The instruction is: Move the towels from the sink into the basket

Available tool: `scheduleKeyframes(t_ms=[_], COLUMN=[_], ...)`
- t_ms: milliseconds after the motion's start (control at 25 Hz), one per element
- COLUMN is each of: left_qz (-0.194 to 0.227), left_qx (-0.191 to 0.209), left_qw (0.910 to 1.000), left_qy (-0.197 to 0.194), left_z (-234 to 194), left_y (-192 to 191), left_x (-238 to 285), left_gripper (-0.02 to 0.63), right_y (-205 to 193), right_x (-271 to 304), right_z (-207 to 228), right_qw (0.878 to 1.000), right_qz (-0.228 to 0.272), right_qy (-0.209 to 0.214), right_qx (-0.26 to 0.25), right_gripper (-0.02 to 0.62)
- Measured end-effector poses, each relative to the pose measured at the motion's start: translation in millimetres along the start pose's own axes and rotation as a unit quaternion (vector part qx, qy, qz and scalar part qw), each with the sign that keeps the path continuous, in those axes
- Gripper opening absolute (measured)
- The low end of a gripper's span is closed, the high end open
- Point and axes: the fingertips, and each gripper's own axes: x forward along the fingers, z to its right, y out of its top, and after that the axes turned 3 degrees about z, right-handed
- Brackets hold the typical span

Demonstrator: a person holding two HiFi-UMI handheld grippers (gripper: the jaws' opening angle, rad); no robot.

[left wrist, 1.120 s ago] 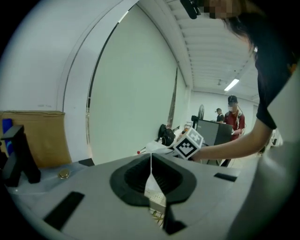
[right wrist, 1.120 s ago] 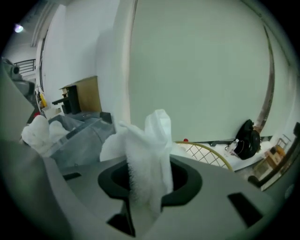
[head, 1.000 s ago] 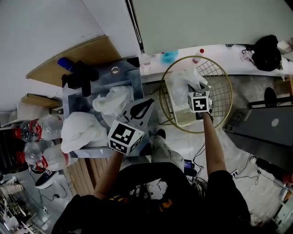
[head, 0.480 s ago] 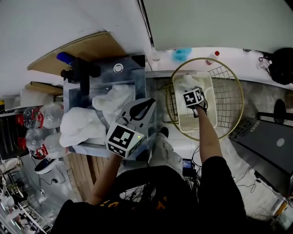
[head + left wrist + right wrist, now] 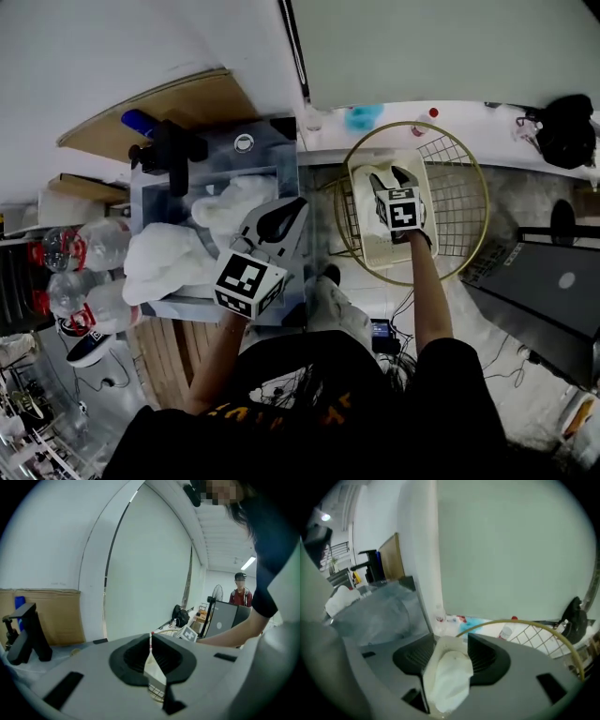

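In the head view, the grey sink (image 5: 225, 161) holds a crumpled white towel (image 5: 234, 202), and a second white towel (image 5: 164, 264) is bunched over its front left corner. My left gripper (image 5: 289, 208) hangs over the sink's right edge, shut and empty, its tips touching in the left gripper view (image 5: 151, 641). My right gripper (image 5: 392, 176) reaches down into the cream basket (image 5: 375, 255). Its jaws have just been opening, and a white towel (image 5: 450, 677) lies loosely between them, resting in the basket (image 5: 368, 172).
A gold wire frame (image 5: 472, 202) rings the basket. A black faucet (image 5: 171, 150) stands at the back of the sink. Plastic bottles (image 5: 75, 277) lie left of the sink, with a cardboard sheet (image 5: 178, 98) behind. A black bag (image 5: 567, 131) sits far right. A person (image 5: 240, 592) stands in the background.
My right gripper has dropped lower into the basket with the towel, and its jaws have spread apart. My left gripper has drifted slightly over the sink's right edge.
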Motion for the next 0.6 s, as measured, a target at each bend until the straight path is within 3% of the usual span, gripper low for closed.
scheduleKeyframes(t_ms=[320, 600], left_qz=[0.036, 0.040], left_qx=[0.008, 0.001], left_qw=[0.9993, 0.9992], left_qy=[-0.007, 0.002], left_z=[-9, -33], left_y=[14, -6], left_x=[-66, -144], left_gripper=[0.009, 0.009], right_y=[98, 129], right_x=[-109, -151], right_z=[-96, -214], right_qw=[0.985, 0.975], right_qz=[0.159, 0.204], right_qy=[0.048, 0.090], right_qx=[0.039, 0.012], right_gripper=[0.227, 0.225])
